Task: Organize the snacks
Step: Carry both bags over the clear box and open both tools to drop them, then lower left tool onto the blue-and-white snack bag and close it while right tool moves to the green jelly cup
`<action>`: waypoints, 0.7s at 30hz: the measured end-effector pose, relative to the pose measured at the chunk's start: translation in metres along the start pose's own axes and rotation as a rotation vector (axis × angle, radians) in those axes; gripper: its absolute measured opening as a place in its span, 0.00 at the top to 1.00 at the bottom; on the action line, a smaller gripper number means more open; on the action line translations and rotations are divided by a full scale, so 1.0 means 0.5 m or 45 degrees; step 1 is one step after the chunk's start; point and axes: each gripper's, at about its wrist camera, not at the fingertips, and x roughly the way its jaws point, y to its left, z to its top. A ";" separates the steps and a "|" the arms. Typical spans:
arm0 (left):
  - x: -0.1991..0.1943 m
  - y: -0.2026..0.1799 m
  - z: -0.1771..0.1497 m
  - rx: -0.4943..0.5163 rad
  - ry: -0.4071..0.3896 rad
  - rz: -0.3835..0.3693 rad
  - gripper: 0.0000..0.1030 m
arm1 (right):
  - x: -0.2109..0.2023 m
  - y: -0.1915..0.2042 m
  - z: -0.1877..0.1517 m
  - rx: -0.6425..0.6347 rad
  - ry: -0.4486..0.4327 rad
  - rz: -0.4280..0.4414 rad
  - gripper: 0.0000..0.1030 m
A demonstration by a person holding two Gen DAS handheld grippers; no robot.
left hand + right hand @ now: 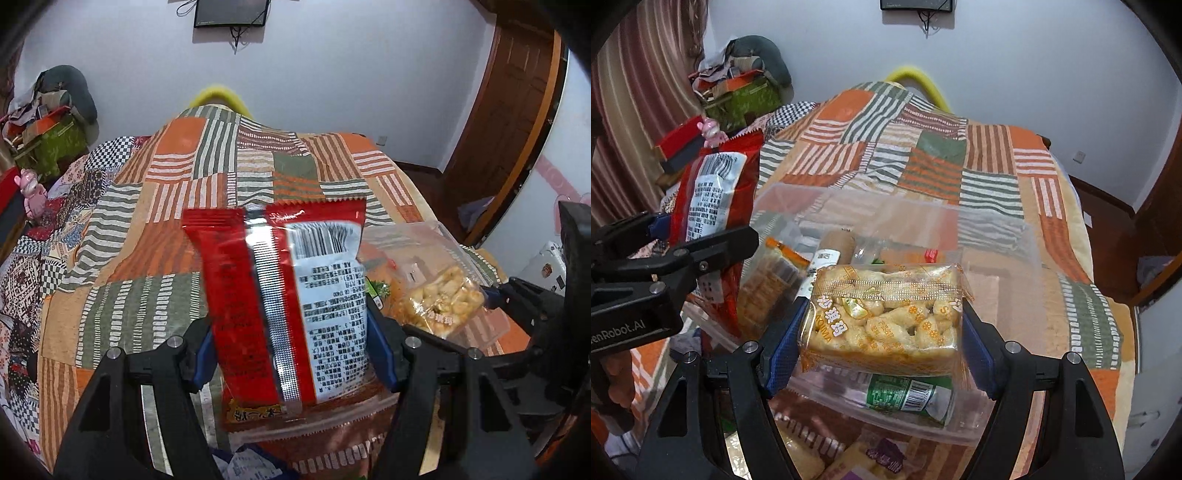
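left wrist view: the left tongs (290, 354) are closed on a tall red foil snack packet with a white printed back panel (280, 295), held upright, blue pads pressing its two long edges.
right wrist view: the right tongs (882, 343) are closed on a clear-wrapped block of golden puffed-rice cake (886, 317), gripped by its short ends and held level.
where things are: both packets are lifted above a clear plastic storage box (990, 236) that sits on the orange, green and white patchwork bedspread (923, 147); the rice cake hangs over the box's near side, the red packet at its left side.
in the box: a green-labelled tube (908, 395), a brown cylinder (839, 242) and an orange-edged biscuit pack (775, 280) lie there already.
step in hand: i'd say placing, with both snacks carried to the box and not yet let go.
next move: probably lower each packet into a free gap, the red one likely turned flat, then ease the grip.
pose: both tongs point forward across the bed, side by side and near each other; the left one shows at the right view's left edge.
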 end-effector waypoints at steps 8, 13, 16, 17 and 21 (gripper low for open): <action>-0.014 -0.002 0.001 0.005 -0.005 -0.010 0.34 | -0.019 -0.008 -0.002 0.040 -0.010 0.010 0.27; -0.077 0.008 -0.002 0.005 -0.054 -0.024 0.34 | -0.067 -0.004 -0.005 0.026 -0.071 -0.013 0.26; -0.118 0.013 -0.012 0.022 -0.078 -0.015 0.33 | -0.102 0.001 -0.012 0.014 -0.115 -0.028 0.25; -0.129 0.015 -0.017 0.026 -0.081 -0.013 0.33 | -0.118 0.004 -0.017 0.009 -0.135 -0.036 0.24; -0.169 0.032 -0.046 0.037 -0.073 -0.005 0.30 | -0.157 0.013 -0.034 -0.003 -0.180 -0.048 0.23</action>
